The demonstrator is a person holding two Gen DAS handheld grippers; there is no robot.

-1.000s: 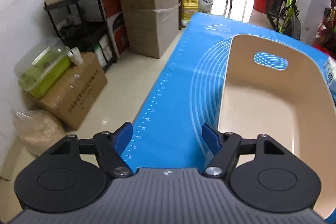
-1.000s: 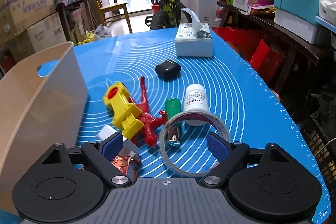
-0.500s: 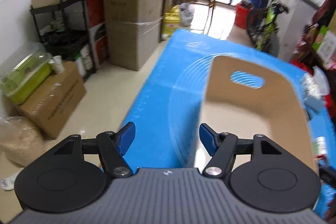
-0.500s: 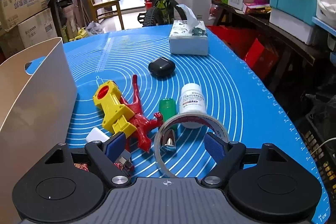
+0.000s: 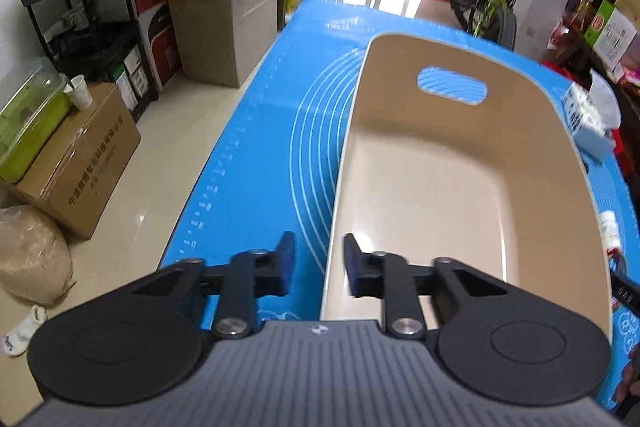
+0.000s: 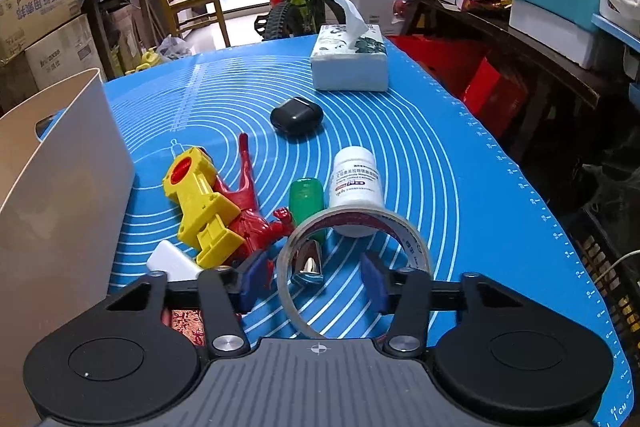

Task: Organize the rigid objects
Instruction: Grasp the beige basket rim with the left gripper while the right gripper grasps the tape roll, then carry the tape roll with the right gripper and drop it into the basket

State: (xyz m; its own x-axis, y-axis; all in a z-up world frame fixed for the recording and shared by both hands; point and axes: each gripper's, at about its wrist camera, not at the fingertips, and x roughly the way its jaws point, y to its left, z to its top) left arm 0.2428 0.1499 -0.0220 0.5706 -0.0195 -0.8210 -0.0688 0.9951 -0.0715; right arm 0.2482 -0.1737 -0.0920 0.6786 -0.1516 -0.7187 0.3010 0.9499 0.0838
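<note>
Left gripper (image 5: 316,259): jaws have just been closing, now straddling the near left wall of the beige bin (image 5: 540,131), one pad outside, one inside; pads not clearly pressing yet, so I call it spread. Right gripper (image 6: 312,279) has also just been narrowing, with one side of the tape roll (image 6: 352,267) between the pads, not yet squeezed.

Progress: I judge it barely started (bin interior looks empty). Everything sits on the blue mat (image 6: 460,167) right of the bin.

Count beside the bin: one tape roll, one white pill bottle (image 6: 356,183), one green cap item (image 6: 306,195), one yellow toy (image 6: 200,203), one red figure (image 6: 250,203), one black case (image 6: 296,115), one white block (image 6: 172,263), one tissue box (image 6: 350,63). All left to load.
</note>
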